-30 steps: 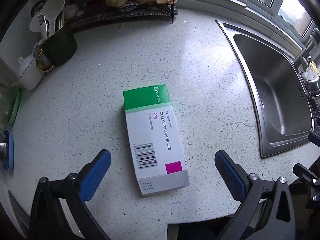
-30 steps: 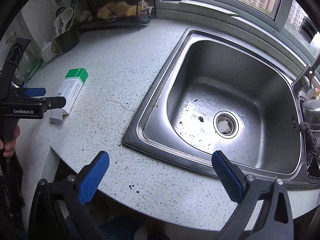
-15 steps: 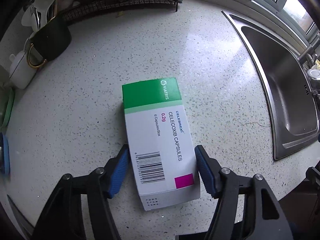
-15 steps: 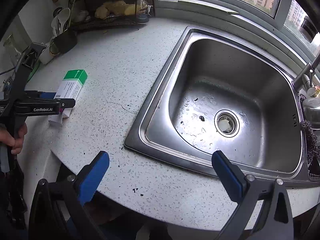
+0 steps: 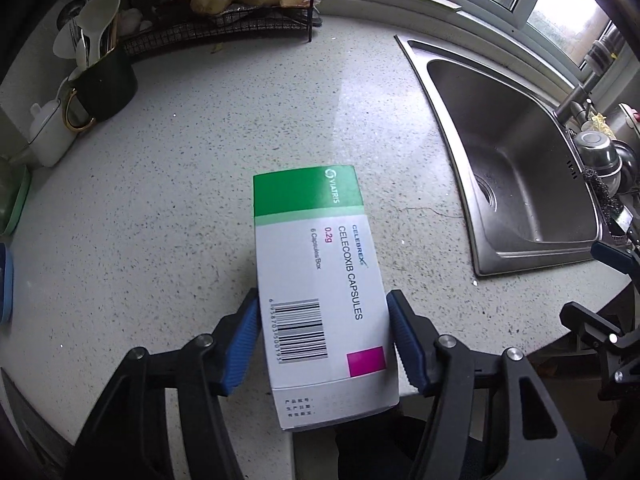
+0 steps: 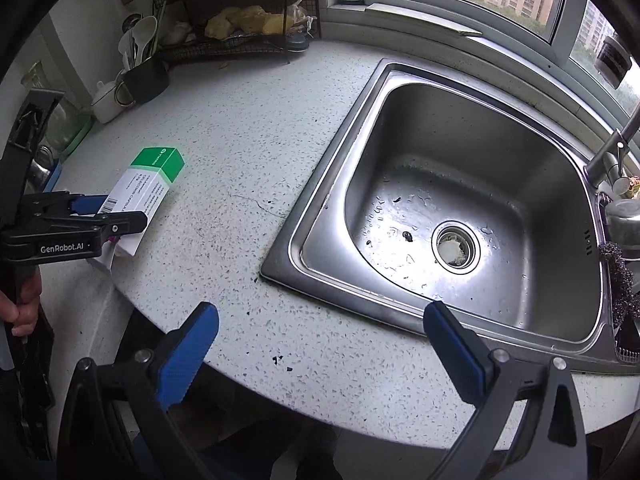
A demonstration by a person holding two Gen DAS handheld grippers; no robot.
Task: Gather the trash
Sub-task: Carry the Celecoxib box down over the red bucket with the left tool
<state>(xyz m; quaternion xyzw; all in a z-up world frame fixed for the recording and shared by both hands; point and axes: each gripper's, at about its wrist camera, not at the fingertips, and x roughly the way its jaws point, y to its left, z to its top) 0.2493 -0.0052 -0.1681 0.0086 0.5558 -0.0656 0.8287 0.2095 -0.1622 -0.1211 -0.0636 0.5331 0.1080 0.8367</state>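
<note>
Left gripper (image 5: 324, 344): nearly closed, blue pads (image 5: 240, 344) pressed on both long sides of the medicine box (image 5: 316, 280), at its barcode end. In right wrist view it sits at 9 o'clock, side-on, black arm marked GenRobot.AI.
Medicine box: white w/ green end, text "CELECOXIB CAPSULES", Viatris logo. Green end points to 12 o'clock in left view, away from gripper. Near end juts past the table (image 5: 200, 160) edge; can't tell if box is lifted or resting on table. Also seen in right view (image 6: 156, 176), at 9–10 o'clock.
Right gripper (image 6: 320, 348): wide open, nothing between the pads, held over front table edge just beside the sink (image 6: 460, 208).
Hand (image 6: 24, 304): partly visible at far left of right view, on the left gripper's handle.
Sink: steel, wet basin, dark specks near the drain (image 6: 454, 246); at 3 o'clock of box in left view.
Table: speckled white stone, thin crack between box and sink.
Wire rack (image 5: 224, 20): 12 o'clock, back of table, yellowish lumps on it.
Dark mug (image 5: 106, 84): 10 o'clock, holds white spoons; small white pot (image 5: 50, 136) just beside it.
Tap (image 6: 612, 152): 3 o'clock in right view, beside sink; black scourer (image 6: 618, 276) near it.
</note>
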